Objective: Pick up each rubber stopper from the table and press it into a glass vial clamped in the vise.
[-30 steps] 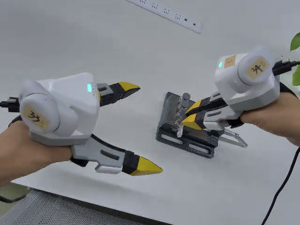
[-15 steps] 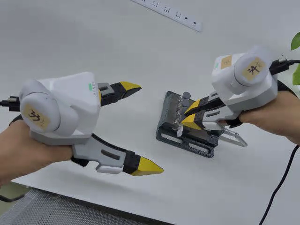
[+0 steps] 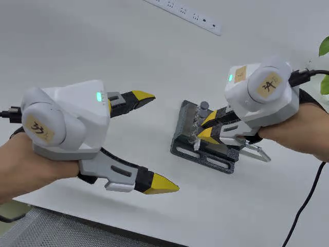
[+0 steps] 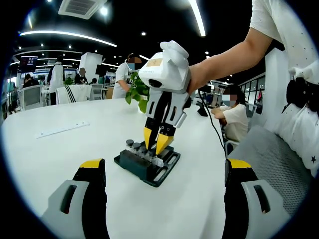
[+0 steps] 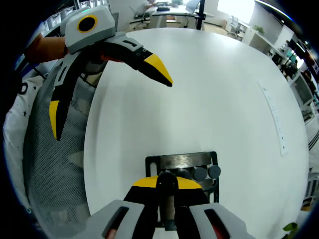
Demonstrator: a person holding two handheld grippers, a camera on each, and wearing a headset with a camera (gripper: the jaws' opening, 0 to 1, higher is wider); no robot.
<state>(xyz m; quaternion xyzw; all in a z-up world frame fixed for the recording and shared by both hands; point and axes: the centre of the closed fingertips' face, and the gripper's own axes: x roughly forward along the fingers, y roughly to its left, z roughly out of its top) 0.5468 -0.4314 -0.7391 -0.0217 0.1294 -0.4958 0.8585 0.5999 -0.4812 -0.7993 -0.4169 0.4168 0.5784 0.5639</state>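
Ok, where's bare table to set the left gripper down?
Bare table runs wide between the vise and the power strip, and also between the left gripper and the vise. It is crowded at the vise: the right gripper is shut on a rubber stopper over the vials, with a cable trailing beside it.

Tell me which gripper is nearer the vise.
Right. The right gripper sits directly over the vise, pinching a rubber stopper; the left gripper hangs open, well away.
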